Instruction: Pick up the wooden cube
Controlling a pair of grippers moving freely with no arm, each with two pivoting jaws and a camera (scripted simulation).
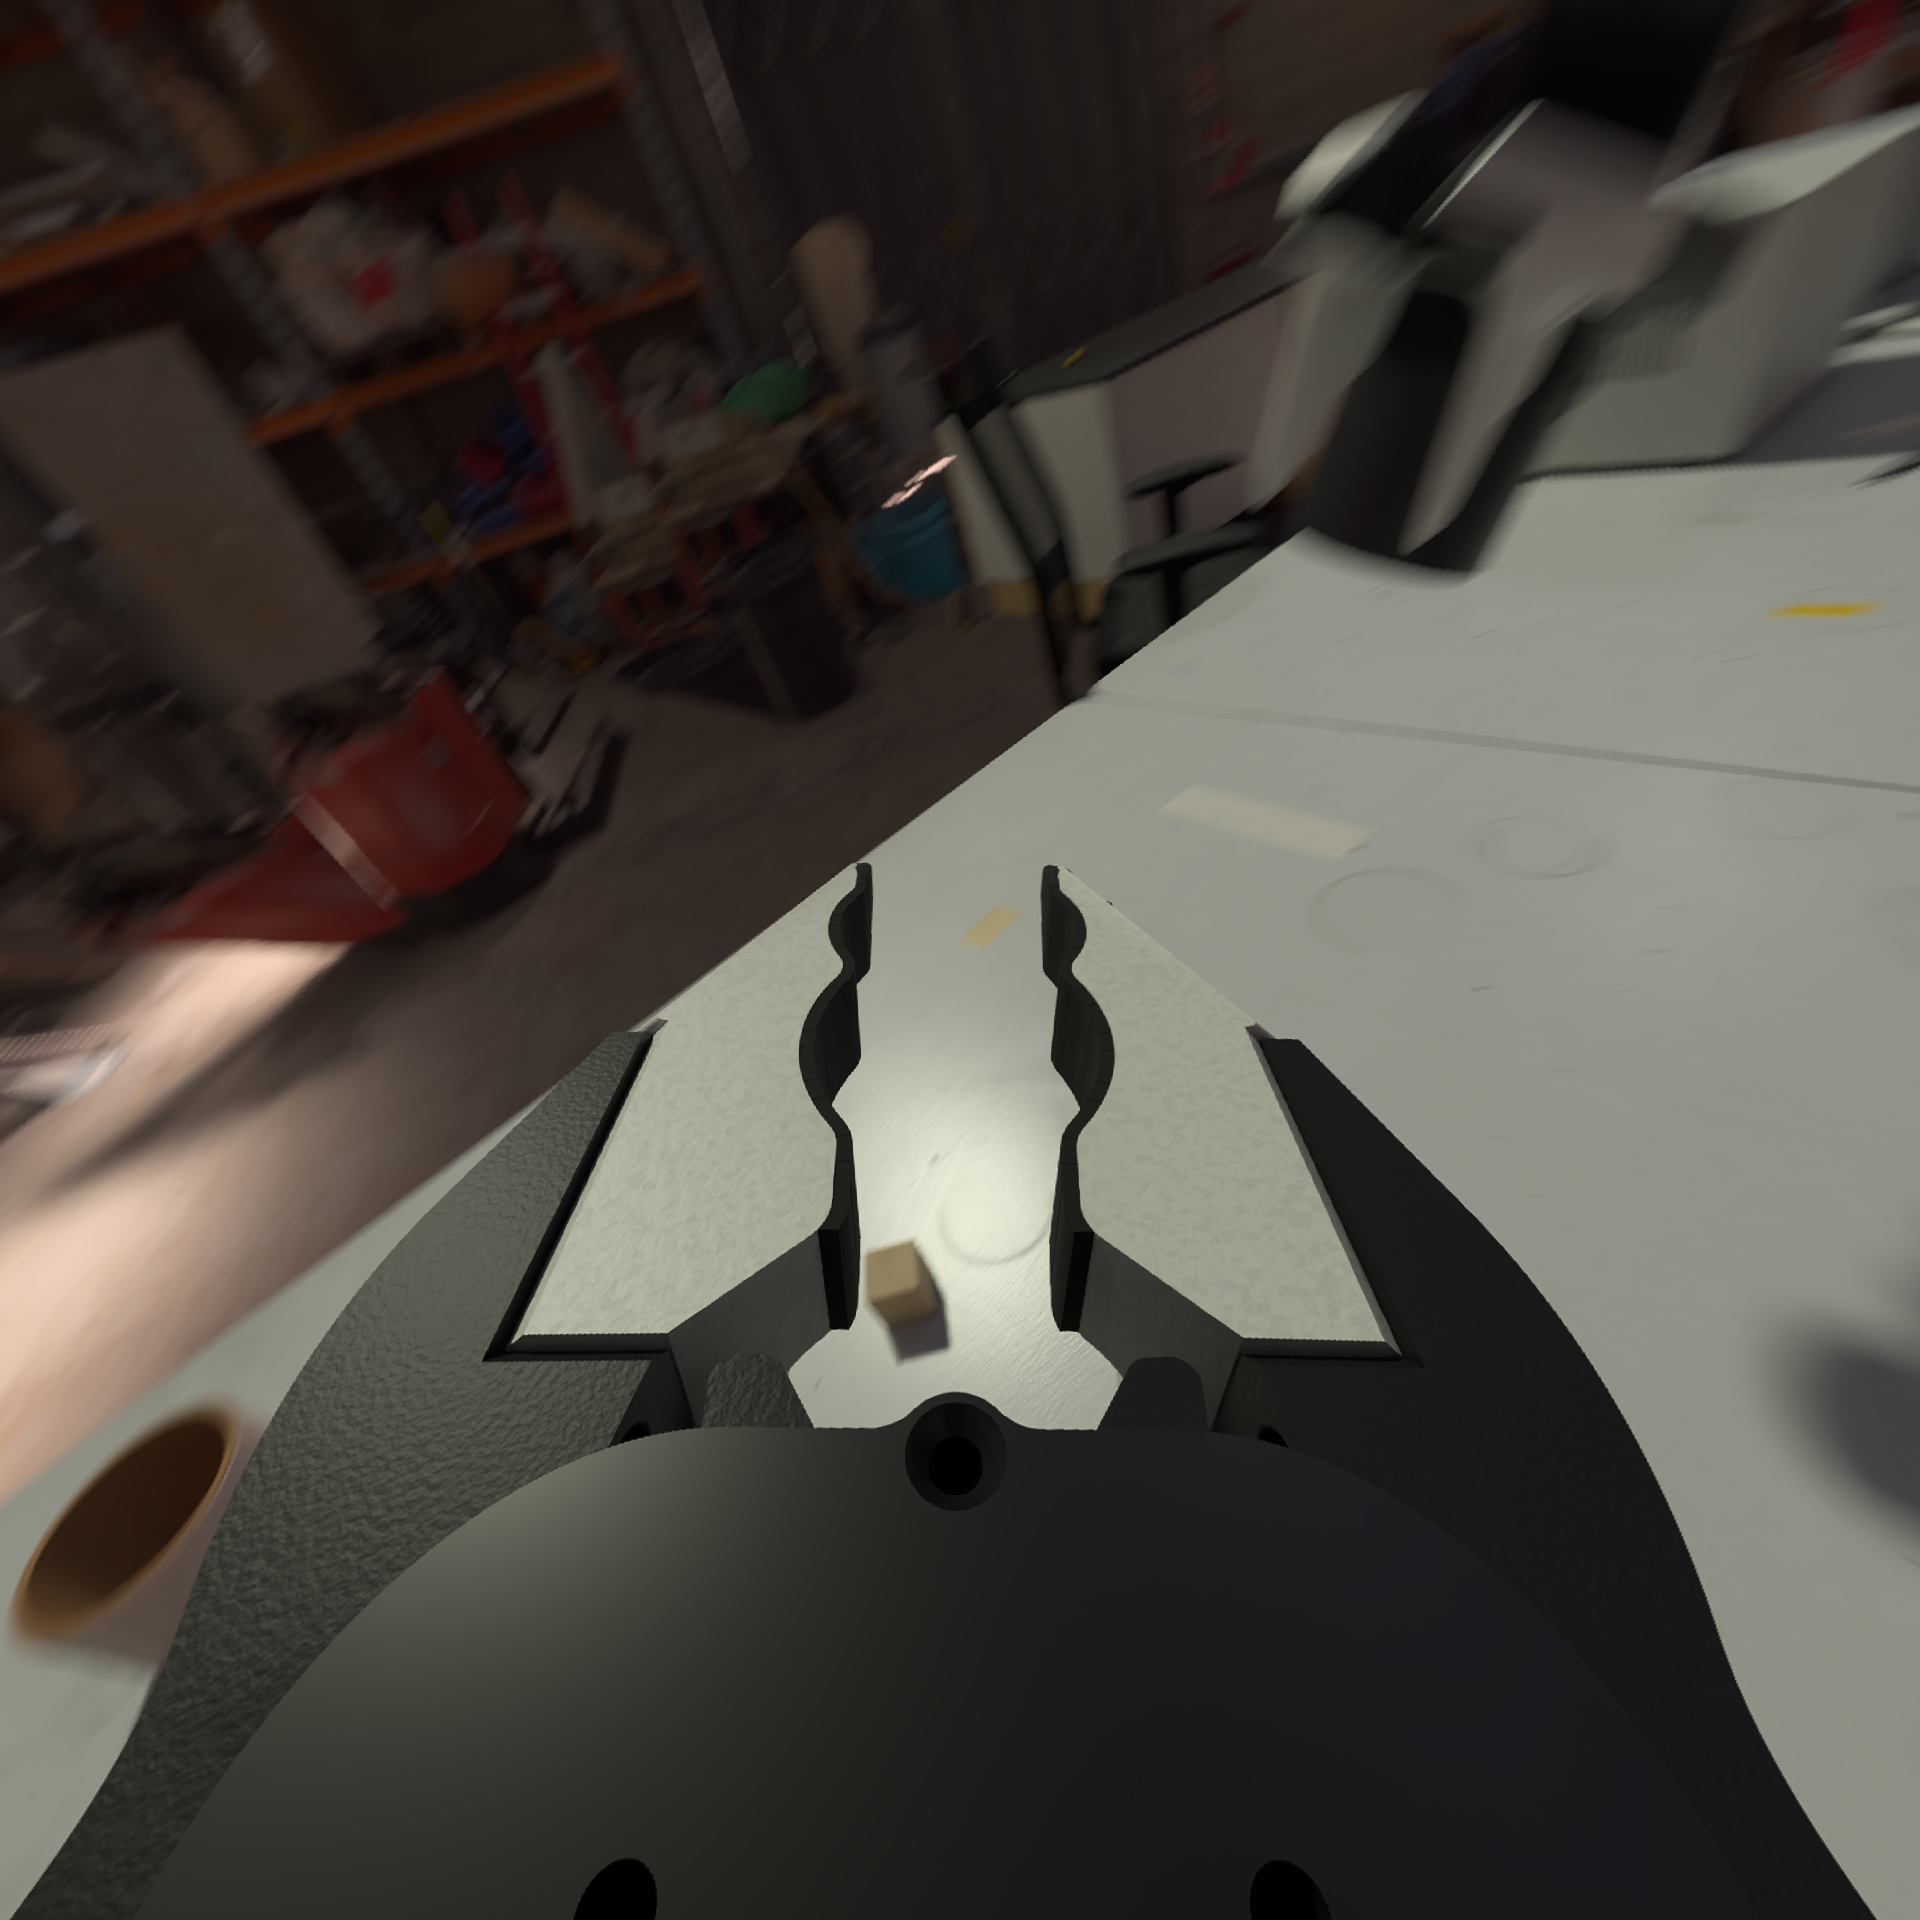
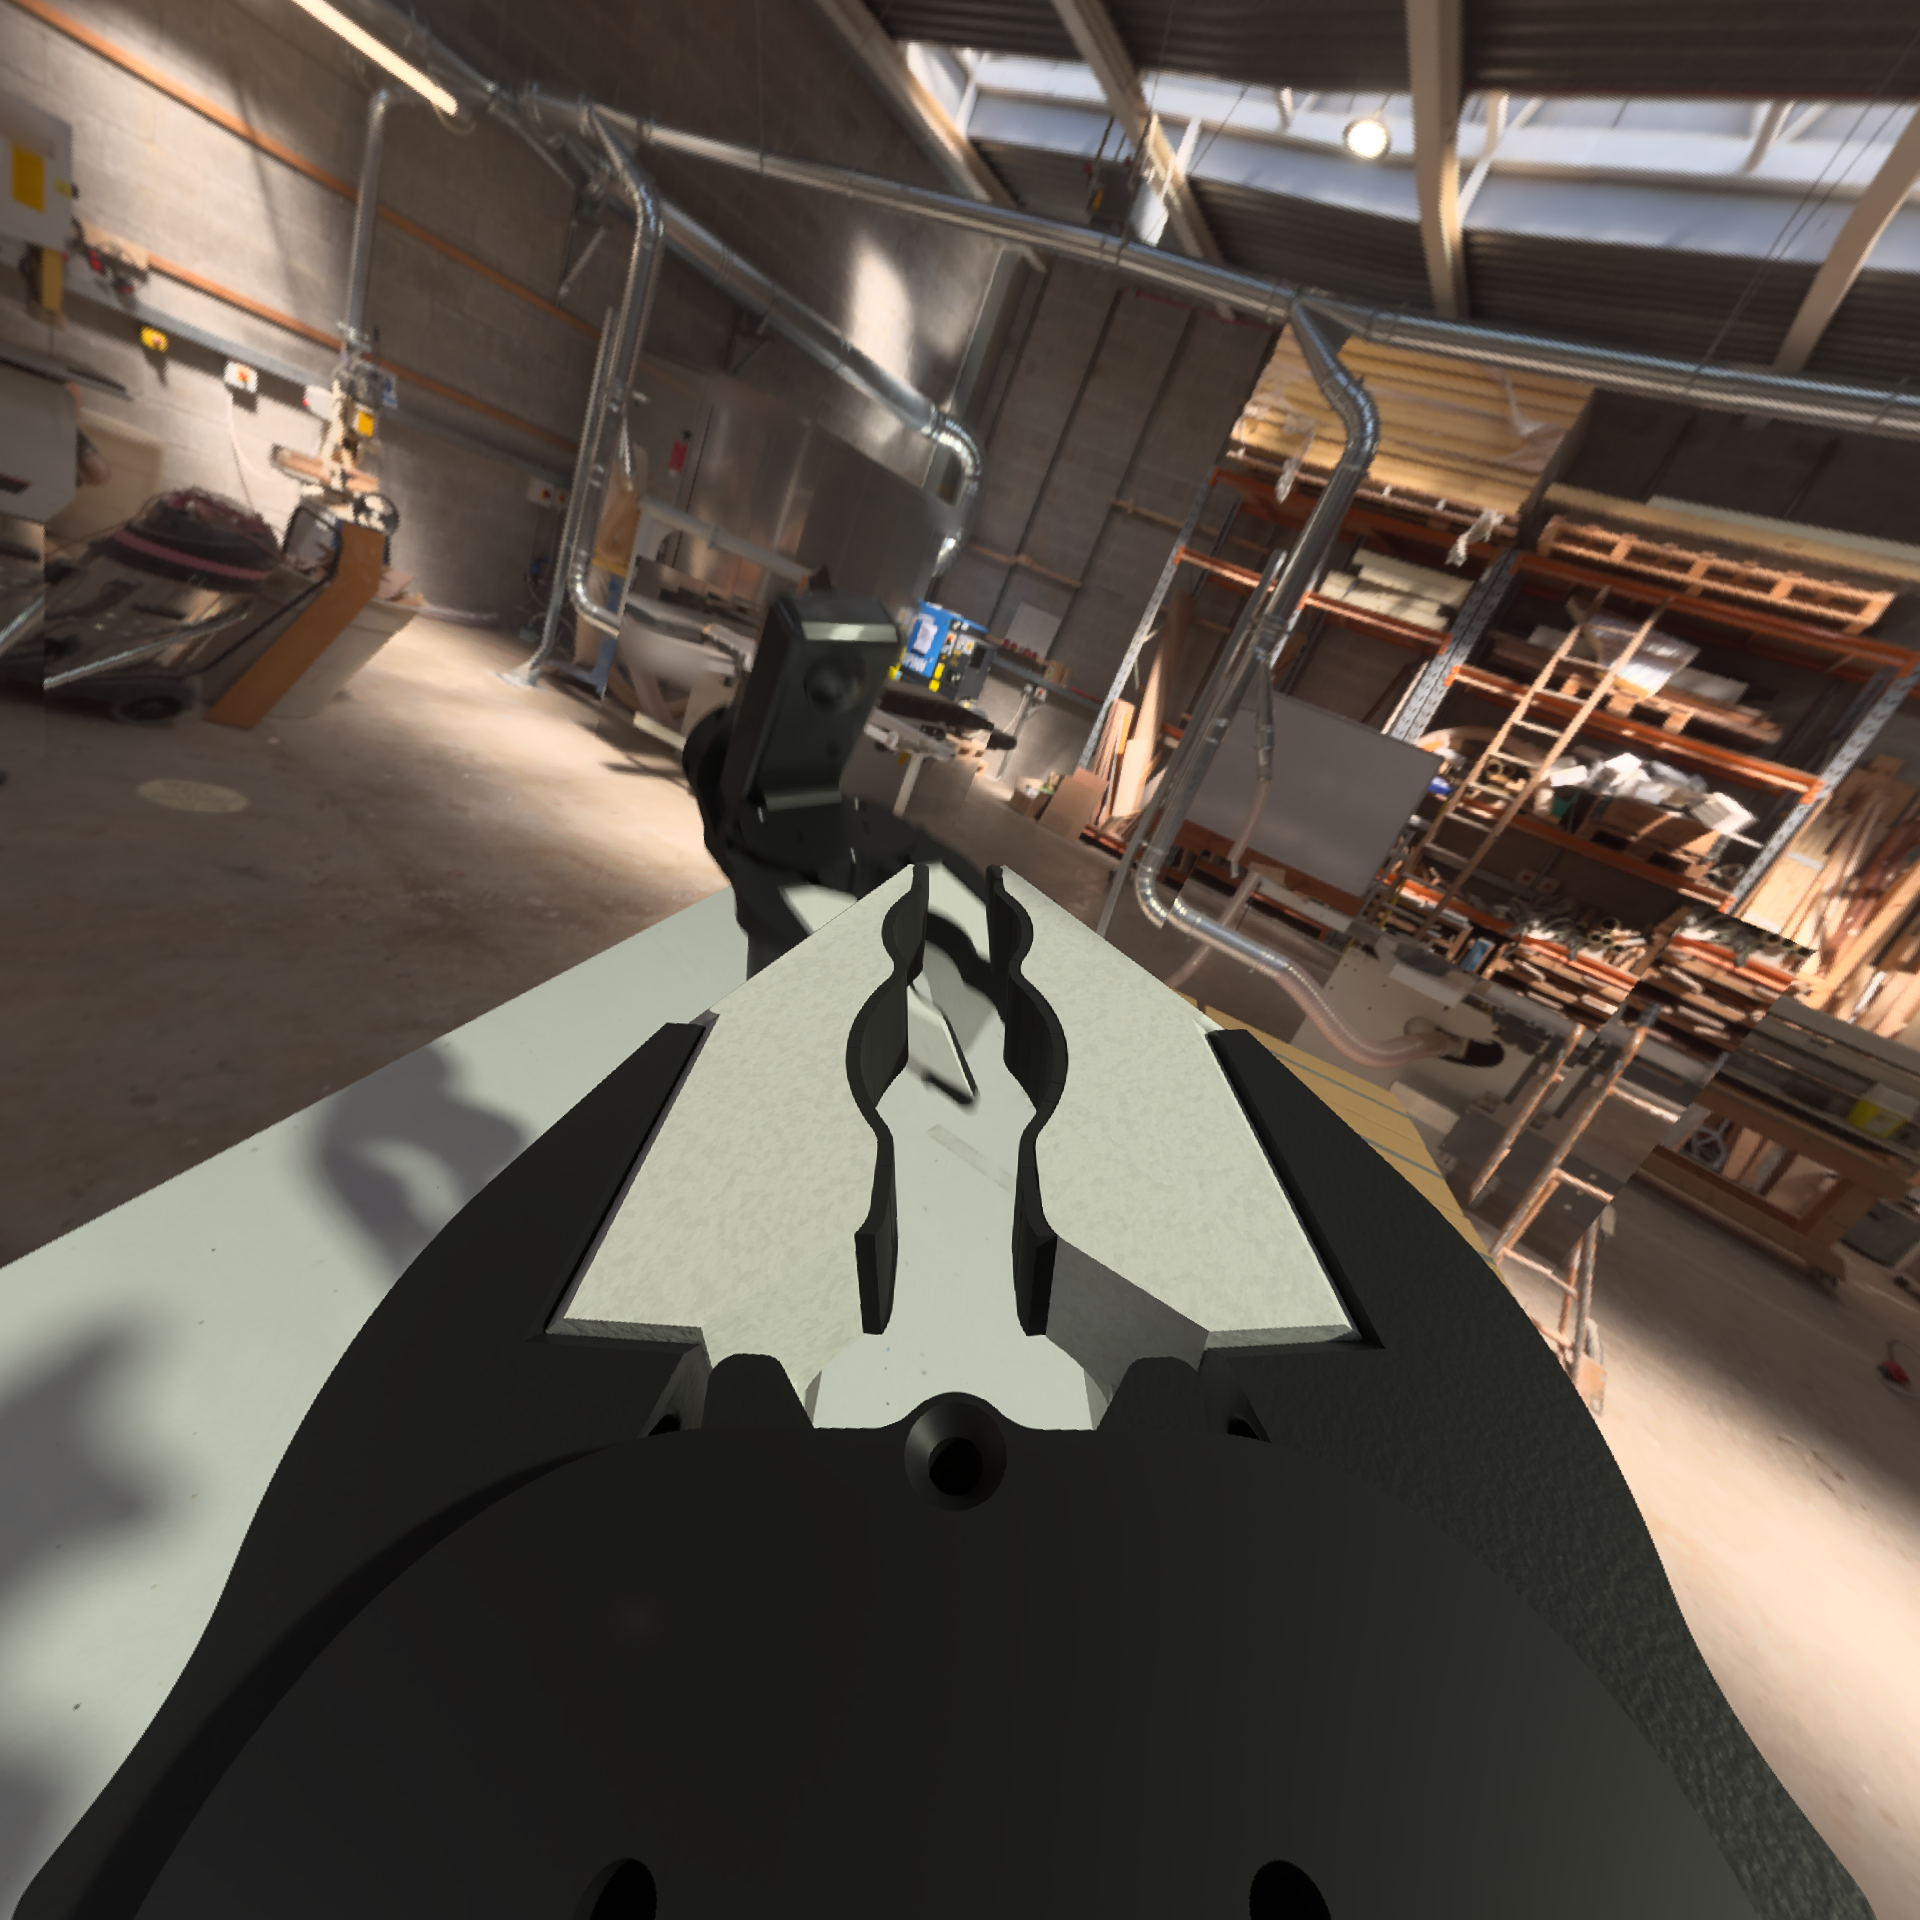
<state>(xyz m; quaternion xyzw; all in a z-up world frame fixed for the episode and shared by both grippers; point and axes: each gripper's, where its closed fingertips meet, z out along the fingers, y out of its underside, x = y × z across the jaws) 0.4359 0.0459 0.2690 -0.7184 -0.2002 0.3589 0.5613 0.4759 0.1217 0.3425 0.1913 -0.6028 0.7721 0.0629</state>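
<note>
The wooden cube [image 1: 902, 1286] is a small tan block standing on the white table [image 1: 1455, 1039]. In the left wrist view it shows low between my left fingers, near their base, with the table below the gripper. My left gripper [image 1: 956, 883] is open and empty, held above the cube and apart from it. My right gripper [image 2: 958, 878] is empty, its jaws a narrow gap apart, over the table [image 2: 312, 1247]. The cube does not show in the right wrist view. The left gripper's black body [image 2: 800, 717] shows blurred just beyond my right fingertips.
A brown cardboard tube [image 1: 125, 1527] stands on the table at the lower left. A grey machine [image 1: 1455, 364] sits at the far right of the table. The table's edge [image 1: 935, 790] runs diagonally, with workshop floor and shelving beyond. A tape strip [image 1: 1262, 821] lies flat.
</note>
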